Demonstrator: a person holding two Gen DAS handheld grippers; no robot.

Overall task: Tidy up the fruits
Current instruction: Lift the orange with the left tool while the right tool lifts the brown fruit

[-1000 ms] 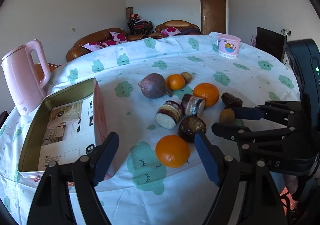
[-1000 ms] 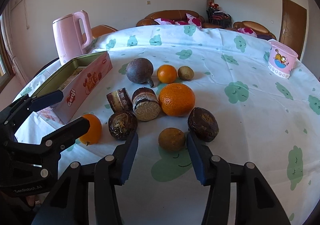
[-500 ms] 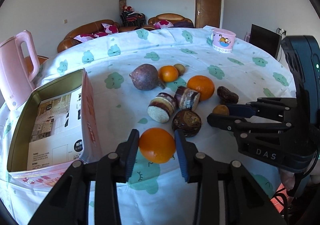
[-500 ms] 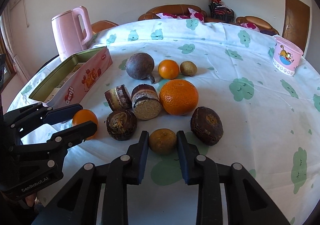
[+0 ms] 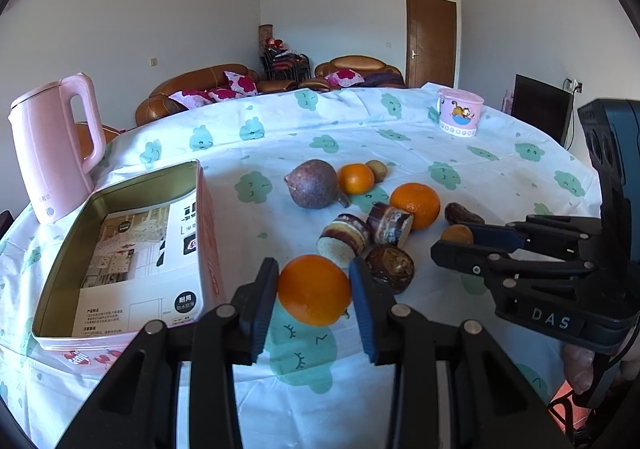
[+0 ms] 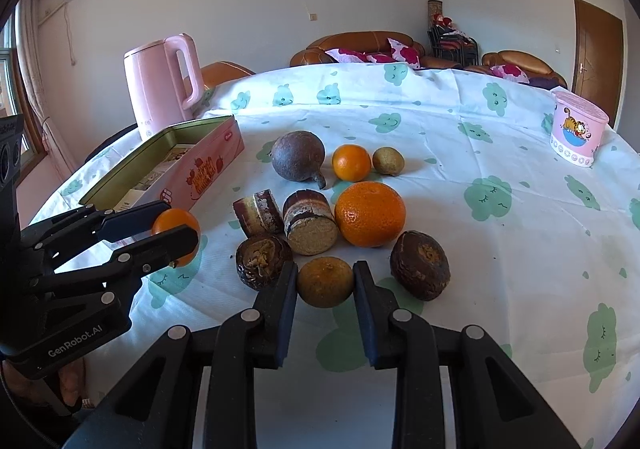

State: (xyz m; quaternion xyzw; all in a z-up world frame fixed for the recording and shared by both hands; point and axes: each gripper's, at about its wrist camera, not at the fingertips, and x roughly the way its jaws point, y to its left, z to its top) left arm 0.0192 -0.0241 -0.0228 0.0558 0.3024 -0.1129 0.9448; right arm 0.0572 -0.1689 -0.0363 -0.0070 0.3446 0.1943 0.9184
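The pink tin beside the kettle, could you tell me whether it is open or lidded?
Open: the pink tin has no lid on it, and printed paper lies inside.

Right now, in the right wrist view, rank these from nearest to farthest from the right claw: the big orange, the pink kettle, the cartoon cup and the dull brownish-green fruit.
1. Brownish-green fruit: clamped in the right claw.
2. Big orange: just behind it, centre.
3. Pink kettle, far left, and cartoon cup, far right: too close to call.
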